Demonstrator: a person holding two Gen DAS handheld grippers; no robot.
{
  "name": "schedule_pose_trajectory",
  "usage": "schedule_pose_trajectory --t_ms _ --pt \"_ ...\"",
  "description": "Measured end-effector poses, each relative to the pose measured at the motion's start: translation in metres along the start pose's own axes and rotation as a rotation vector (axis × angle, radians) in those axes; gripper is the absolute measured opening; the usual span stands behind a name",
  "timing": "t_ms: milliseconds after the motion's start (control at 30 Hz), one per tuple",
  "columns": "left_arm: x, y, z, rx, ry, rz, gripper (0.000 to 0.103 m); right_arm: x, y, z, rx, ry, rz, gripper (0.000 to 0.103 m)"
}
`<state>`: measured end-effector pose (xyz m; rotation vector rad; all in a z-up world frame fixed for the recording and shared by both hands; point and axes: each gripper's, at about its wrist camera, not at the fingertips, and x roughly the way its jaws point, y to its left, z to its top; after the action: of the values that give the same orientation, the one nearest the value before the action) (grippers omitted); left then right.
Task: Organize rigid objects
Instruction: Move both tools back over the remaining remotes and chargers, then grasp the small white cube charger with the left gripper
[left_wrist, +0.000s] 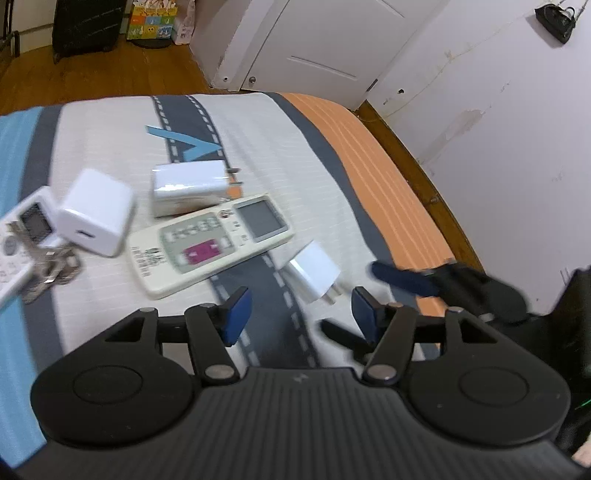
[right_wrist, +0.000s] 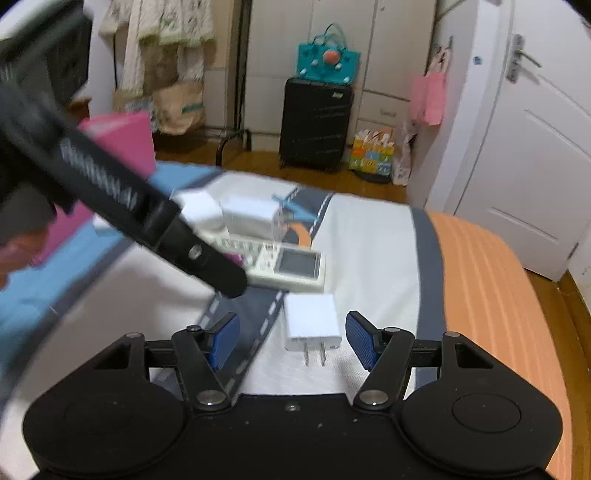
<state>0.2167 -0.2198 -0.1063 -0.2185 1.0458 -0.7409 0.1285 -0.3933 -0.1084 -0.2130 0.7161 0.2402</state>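
Observation:
Several white things lie on a bedspread (left_wrist: 288, 155) with a road pattern. The small white plug charger (right_wrist: 312, 323) lies between the blue pads of my right gripper (right_wrist: 293, 336), prongs toward the camera, with a gap on each side. My left gripper (left_wrist: 301, 314) stands open just short of the same charger (left_wrist: 314, 275). One of the right gripper's fingers (left_wrist: 402, 280) reaches in from the right. Beyond lie a cream remote control (left_wrist: 210, 242), a long white charger (left_wrist: 190, 186) and a white cube charger (left_wrist: 98, 218). One dark finger (right_wrist: 177, 236) of the left gripper crosses the right wrist view.
A second remote (left_wrist: 22, 236) and a bunch of keys (left_wrist: 51, 267) lie at the left. An orange band (left_wrist: 373, 173) runs along the bed's right side, then wooden floor and a wall. A pink box (right_wrist: 122, 140) stands at the far left; a black suitcase (right_wrist: 316, 123) stands beyond the bed.

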Motion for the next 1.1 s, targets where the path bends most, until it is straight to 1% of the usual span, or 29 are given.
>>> schedule_pose_trajectory --t_ms 67,133,200,267,367,400,433,467,500,567,633,667,733,867,967,1100 --pt "0.012 -0.004 0.002 -0.012 0.009 0.002 0.06 0.015 -0.003 -0.002 -0.022 0.027 -0.01 0.068" --pt "0.024 -0.006 0.004 -0.027 0.018 0.006 0.06 0.024 -0.007 -0.005 -0.02 0.029 -0.021 0.069" --pt "0.035 -0.008 0.004 -0.043 0.026 0.004 0.06 0.03 -0.012 -0.007 0.009 0.03 -0.024 0.069" --pt "0.045 -0.008 0.004 -0.067 0.038 0.007 0.06 0.035 -0.016 -0.008 0.046 0.027 -0.002 0.069" --pt "0.061 0.0 0.0 -0.155 0.047 0.018 0.058 0.043 -0.022 -0.012 0.136 0.02 0.029 0.069" --pt "0.064 0.002 -0.001 -0.179 0.043 0.016 0.057 0.043 -0.022 -0.012 0.158 0.014 0.028 0.064" --pt "0.065 0.003 -0.001 -0.184 0.04 0.014 0.056 0.043 -0.021 -0.012 0.169 0.017 0.027 0.053" --pt "0.065 0.003 -0.001 -0.166 0.033 0.027 0.05 0.041 -0.019 -0.01 0.199 0.025 0.022 0.049" --pt "0.064 0.003 -0.001 -0.155 0.029 0.032 0.047 0.039 -0.02 -0.009 0.25 0.035 0.021 0.049" --pt "0.061 0.006 -0.002 -0.185 0.024 0.002 0.043 0.032 -0.019 -0.004 0.319 0.051 0.054 0.049" --pt "0.057 0.009 -0.005 -0.198 0.023 -0.015 0.042 0.029 -0.01 -0.003 0.299 0.061 0.031 0.049" --pt "0.053 0.007 -0.008 -0.181 0.018 -0.016 0.04 0.026 -0.005 -0.002 0.281 0.066 0.02 0.049" --pt "0.041 0.002 -0.011 -0.133 0.002 -0.004 0.037 0.025 -0.002 -0.002 0.293 0.07 0.024 0.048" --pt "0.009 -0.003 -0.015 -0.101 -0.013 0.004 0.036 0.007 0.02 0.008 0.253 0.069 0.01 0.048" --pt "-0.023 -0.009 -0.013 -0.085 -0.026 0.019 0.036 -0.012 0.036 0.023 0.258 0.066 0.019 0.048" --pt "-0.072 -0.017 -0.012 -0.038 -0.053 0.048 0.036 -0.04 0.059 0.045 0.237 0.045 0.033 0.048"
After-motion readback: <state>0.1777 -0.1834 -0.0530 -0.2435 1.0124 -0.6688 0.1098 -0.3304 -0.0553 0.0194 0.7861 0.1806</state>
